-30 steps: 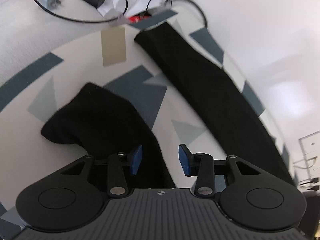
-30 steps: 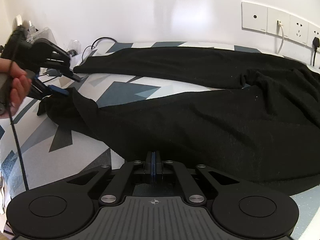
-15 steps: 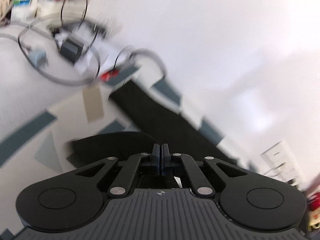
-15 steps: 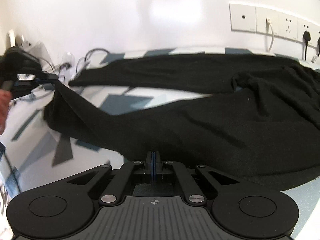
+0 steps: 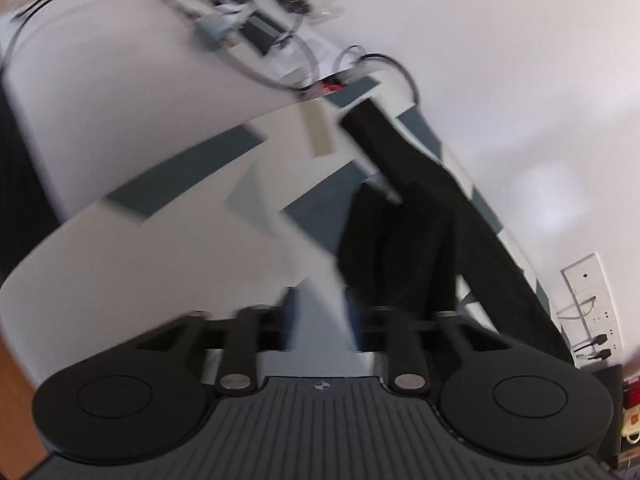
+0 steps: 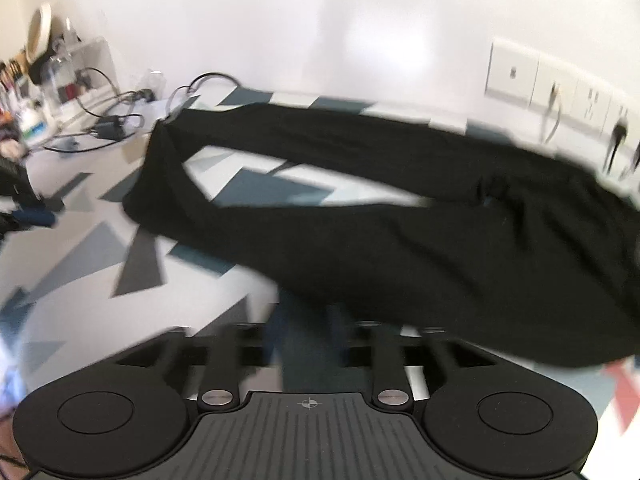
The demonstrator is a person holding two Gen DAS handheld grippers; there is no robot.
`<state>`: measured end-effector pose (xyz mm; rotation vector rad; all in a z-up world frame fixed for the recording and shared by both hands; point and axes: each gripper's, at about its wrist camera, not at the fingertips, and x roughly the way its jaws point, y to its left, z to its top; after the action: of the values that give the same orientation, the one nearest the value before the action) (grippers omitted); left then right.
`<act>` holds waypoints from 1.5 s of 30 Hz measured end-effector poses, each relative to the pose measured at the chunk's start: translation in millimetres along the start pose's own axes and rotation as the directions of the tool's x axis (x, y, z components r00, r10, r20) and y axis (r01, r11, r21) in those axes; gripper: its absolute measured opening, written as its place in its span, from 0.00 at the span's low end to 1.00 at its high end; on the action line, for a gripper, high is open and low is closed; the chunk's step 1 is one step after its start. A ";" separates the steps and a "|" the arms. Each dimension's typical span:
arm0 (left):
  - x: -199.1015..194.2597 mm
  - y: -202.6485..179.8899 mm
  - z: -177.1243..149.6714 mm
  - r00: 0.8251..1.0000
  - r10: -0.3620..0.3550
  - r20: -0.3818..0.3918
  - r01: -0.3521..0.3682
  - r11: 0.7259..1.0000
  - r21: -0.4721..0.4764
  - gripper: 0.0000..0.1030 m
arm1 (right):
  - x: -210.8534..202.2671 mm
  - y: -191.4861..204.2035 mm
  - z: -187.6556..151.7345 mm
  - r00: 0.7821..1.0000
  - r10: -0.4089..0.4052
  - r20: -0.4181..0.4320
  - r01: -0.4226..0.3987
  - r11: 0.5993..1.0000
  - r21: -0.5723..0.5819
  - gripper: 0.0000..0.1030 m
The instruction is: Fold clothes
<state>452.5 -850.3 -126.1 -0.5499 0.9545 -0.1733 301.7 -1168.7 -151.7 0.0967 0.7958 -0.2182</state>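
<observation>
First, check the left wrist view. Your left gripper (image 5: 320, 314) has its jaws spread wide, with only the patterned table cover (image 5: 168, 216) showing between the blurred blue pads (image 5: 290, 320); nothing is held. The black garment (image 5: 404, 232) lies ahead and to the right of the jaws, a bunched end sitting just beyond the right finger and a long sleeve or leg running diagonally along the white wall (image 5: 500, 80). Cables (image 5: 256, 68) and a small adapter (image 5: 212, 28) lie at the far end of the table. Motion blur hides finer detail.

Next, check the right wrist view. Your right gripper (image 6: 308, 332) is also spread apart and empty, its pads smeared by blur. The black garment (image 6: 400, 240) stretches across the table cover (image 6: 80, 264) from upper left to right, its near edge just above the jaws. Wall sockets (image 6: 556, 88) sit on the wall at right. Your left gripper (image 6: 36, 216) appears at the far left edge, apart from the cloth.
</observation>
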 end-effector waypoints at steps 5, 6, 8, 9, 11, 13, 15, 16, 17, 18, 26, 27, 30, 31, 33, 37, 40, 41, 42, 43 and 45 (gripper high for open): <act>41.6 -48.1 33.5 0.998 -0.062 -0.031 0.064 0.996 0.064 0.77 | 19.6 1.2 8.1 0.992 -0.128 0.003 0.127 0.983 -0.135 0.70; 53.3 -59.2 41.4 0.998 -0.052 -0.035 0.055 0.996 0.075 0.77 | 23.6 -1.7 7.6 0.993 -0.121 -0.004 0.119 0.984 -0.135 0.70; 80.6 -81.9 53.0 0.999 -0.002 -0.045 0.008 0.991 0.134 0.77 | 27.7 -6.8 6.0 0.995 -0.101 -0.007 0.099 0.988 -0.119 0.70; 95.2 -90.9 55.7 0.998 0.034 -0.049 -0.025 0.986 0.164 0.77 | 29.0 -9.1 5.2 0.996 -0.089 -0.007 0.088 0.990 -0.109 0.69; 116.7 -98.5 53.6 0.993 0.102 -0.057 -0.091 0.981 0.170 0.65 | 31.6 -13.8 3.4 0.998 -0.066 -0.007 0.066 0.994 -0.088 0.60; 127.7 -98.0 47.3 0.993 0.080 -0.089 -0.066 0.987 0.145 0.00 | 34.1 -18.5 1.7 0.999 -0.044 -0.006 0.043 0.997 -0.067 0.34; 126.4 -98.6 38.5 0.994 0.066 -0.082 -0.054 0.988 0.143 0.03 | 36.7 -23.2 0.0 1.000 -0.021 -0.004 0.021 0.999 -0.046 0.22; 122.2 -98.8 35.3 0.996 0.055 -0.065 -0.045 0.988 0.149 0.03 | 37.2 -26.1 -0.2 1.000 -0.010 -0.002 0.010 0.999 -0.032 0.13; 115.9 -99.0 34.0 0.998 0.042 -0.048 -0.035 0.988 0.149 0.03 | 36.4 -29.8 0.6 1.000 0.001 0.004 -0.001 1.000 -0.012 0.12; 108.1 -98.1 35.6 0.999 0.027 -0.030 -0.022 0.990 0.137 0.03 | 35.6 -33.4 1.9 1.000 0.009 0.008 -0.009 1.000 0.009 0.10; -8.6 -48.0 36.8 0.971 -0.080 0.225 0.066 0.995 0.071 0.03 | -3.0 -39.2 17.9 0.990 0.096 0.103 -0.106 0.990 0.095 0.10; -21.8 -38.0 31.5 0.966 -0.071 0.249 0.055 0.996 0.070 0.03 | -5.7 -36.0 18.5 0.989 0.112 0.095 -0.120 0.990 0.080 0.11; -14.0 3.5 7.0 0.985 0.022 0.173 -0.024 1.000 0.007 0.03 | 2.1 -20.0 8.6 0.993 0.116 0.019 -0.116 0.993 0.016 0.09; -10.4 17.3 -2.0 0.990 0.045 0.137 -0.041 0.999 -0.033 0.03 | 4.5 -16.3 4.9 0.993 0.114 -0.006 -0.114 0.993 0.012 0.08; -8.6 36.9 -17.9 0.993 0.072 0.095 -0.065 0.994 -0.082 0.03 | 6.6 -10.1 -1.5 0.993 0.111 -0.036 -0.111 0.994 0.021 0.08; -18.0 50.8 -35.1 0.991 0.081 0.102 -0.074 0.994 -0.075 0.03 | 0.8 -2.3 -12.4 0.993 0.099 -0.063 -0.097 0.995 0.028 0.08; -18.7 58.0 -34.2 0.992 0.079 0.098 -0.071 0.994 -0.085 0.03 | -4.8 -1.0 -18.6 0.994 0.084 -0.070 -0.081 0.995 0.053 0.10; -17.0 60.8 -33.6 0.993 0.079 0.084 -0.071 0.993 -0.092 0.03 | -6.9 -3.0 -19.3 0.995 0.080 -0.067 -0.074 0.994 0.080 0.11; -14.7 63.4 -33.5 0.995 0.077 0.065 -0.070 0.993 -0.099 0.03 | -8.9 -5.4 -19.6 0.995 0.075 -0.059 -0.068 0.992 0.110 0.13; -12.5 65.1 -34.0 0.996 0.078 0.045 -0.073 0.992 -0.104 0.03 | -11.6 -7.8 -20.5 0.996 0.070 -0.050 -0.062 0.988 0.138 0.15; -11.8 59.7 -30.5 0.997 0.060 0.053 -0.057 0.996 -0.067 0.03 | -16.7 -13.3 -22.1 0.998 0.061 -0.032 -0.054 0.981 0.187 0.16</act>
<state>415.2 -806.4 -162.2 -0.5834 0.9236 -0.0742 272.0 -1175.2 -155.1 0.3012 0.8077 -0.2361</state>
